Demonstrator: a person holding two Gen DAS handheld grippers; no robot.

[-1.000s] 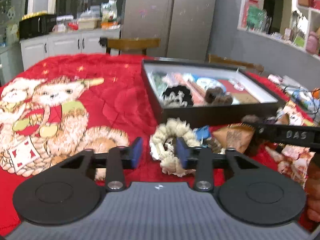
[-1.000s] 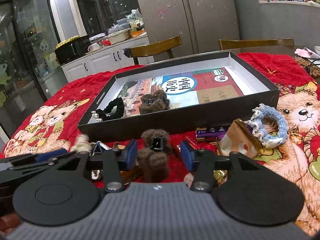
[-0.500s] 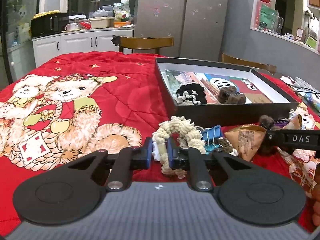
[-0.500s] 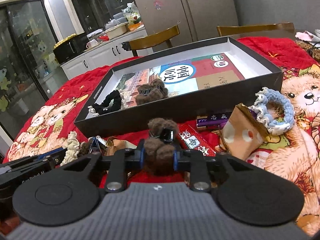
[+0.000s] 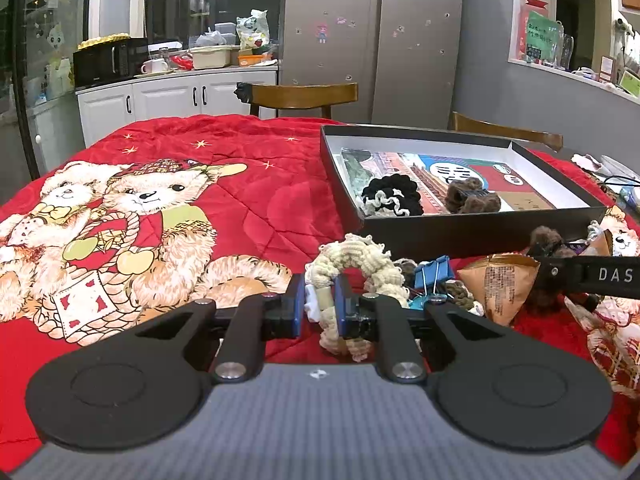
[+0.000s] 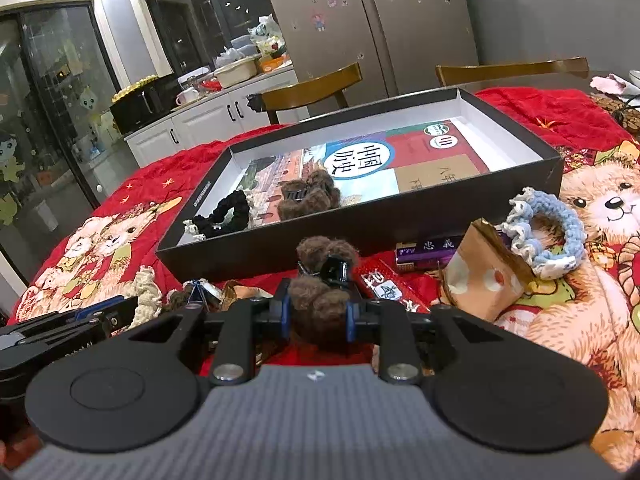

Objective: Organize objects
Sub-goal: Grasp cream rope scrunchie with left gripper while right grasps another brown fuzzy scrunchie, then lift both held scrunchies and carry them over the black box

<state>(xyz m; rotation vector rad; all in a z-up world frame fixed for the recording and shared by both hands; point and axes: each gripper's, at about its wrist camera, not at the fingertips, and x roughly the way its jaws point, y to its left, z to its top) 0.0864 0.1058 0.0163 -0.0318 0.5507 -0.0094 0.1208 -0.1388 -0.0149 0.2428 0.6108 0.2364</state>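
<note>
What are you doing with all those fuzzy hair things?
A person is tidying hair accessories into the black box on the red bear blanket. The left gripper is shut on a cream scrunchie, and the right gripper is shut on a brown fuzzy hair clip. A black scrunchie and another brown clip already lie in the box. A blue scrunchie, snack packets and binder clips wait outside it.

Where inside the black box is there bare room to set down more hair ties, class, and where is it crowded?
Inside the black box, the right half is bare, bordered by the white far and right walls. The near-left corner is taken by the black scrunchie and the brown hair clip. The cloth in front of the box is crowded around both tools.
</note>
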